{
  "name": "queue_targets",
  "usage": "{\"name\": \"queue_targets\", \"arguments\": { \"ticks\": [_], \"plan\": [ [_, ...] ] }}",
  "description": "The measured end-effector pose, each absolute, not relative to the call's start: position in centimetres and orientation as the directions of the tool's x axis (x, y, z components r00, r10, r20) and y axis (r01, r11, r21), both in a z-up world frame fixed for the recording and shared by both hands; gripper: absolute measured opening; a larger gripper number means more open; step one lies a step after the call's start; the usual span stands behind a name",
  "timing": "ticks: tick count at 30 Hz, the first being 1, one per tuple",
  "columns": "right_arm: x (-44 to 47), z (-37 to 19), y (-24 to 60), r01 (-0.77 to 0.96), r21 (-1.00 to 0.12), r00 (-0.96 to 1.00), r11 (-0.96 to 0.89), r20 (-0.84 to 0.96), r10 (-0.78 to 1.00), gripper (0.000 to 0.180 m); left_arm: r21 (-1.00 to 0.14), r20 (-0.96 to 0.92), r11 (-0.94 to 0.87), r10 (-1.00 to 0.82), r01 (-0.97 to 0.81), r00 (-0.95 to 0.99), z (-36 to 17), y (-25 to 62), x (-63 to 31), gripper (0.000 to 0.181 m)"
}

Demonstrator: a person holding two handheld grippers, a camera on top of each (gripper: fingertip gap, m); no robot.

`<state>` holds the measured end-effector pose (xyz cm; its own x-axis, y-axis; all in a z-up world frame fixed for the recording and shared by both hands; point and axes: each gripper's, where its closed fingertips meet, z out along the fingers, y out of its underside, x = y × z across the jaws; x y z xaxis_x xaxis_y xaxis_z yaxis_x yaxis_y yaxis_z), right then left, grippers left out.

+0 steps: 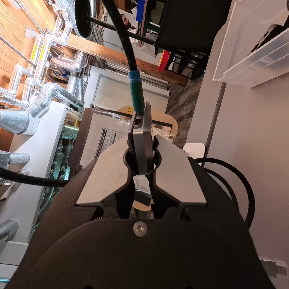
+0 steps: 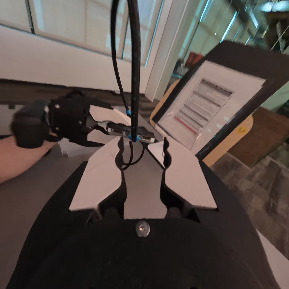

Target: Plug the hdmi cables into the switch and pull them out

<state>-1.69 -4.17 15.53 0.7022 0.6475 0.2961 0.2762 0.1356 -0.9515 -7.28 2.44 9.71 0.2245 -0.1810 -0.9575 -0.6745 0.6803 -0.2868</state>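
My left gripper (image 1: 141,139) is shut on the grey HDMI switch (image 1: 141,145) and holds it in the air. A black HDMI cable with a green and blue plug (image 1: 136,95) is plugged into the switch's far edge, next to an empty port (image 1: 137,122). In the right wrist view the left gripper (image 2: 67,122) holds the switch (image 2: 123,132) out to the right, with the plugged cable (image 2: 134,87) coming towards the camera. My right gripper (image 2: 143,140) is open and empty, just short of the plug's blue end (image 2: 133,138).
A black-framed sign (image 2: 209,106) on a wooden stand (image 2: 231,140) stands beyond the switch at the right. More black cable (image 1: 226,176) loops on the grey table (image 1: 250,140). A clear plastic bin (image 1: 253,51) sits at its far side. A white tag (image 2: 158,150) lies near the right fingers.
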Motion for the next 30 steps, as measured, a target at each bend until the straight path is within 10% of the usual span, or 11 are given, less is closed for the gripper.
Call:
{"name": "queue_targets", "arguments": {
  "ticks": [1,12,30],
  "plan": [
    [-2.2,14.8,-3.6,0.285,-0.952,0.696,0.108,0.283,0.66,0.05,-0.283,-0.959,0.683,-0.179,-0.674,0.222,9.7,2.3,-7.1,0.021],
    [-4.7,11.7,-1.5,0.246,-0.969,0.657,-0.02,0.152,0.738,0.021,-0.255,-0.966,0.696,-0.161,-0.671,0.2,9.4,1.9,-6.1,0.021],
    [-4.4,11.8,-1.0,0.197,-0.979,0.663,-0.06,0.088,0.744,0.022,-0.268,-0.961,0.689,-0.149,-0.673,0.231,9.6,2.4,-6.0,0.022]
  ]
}}
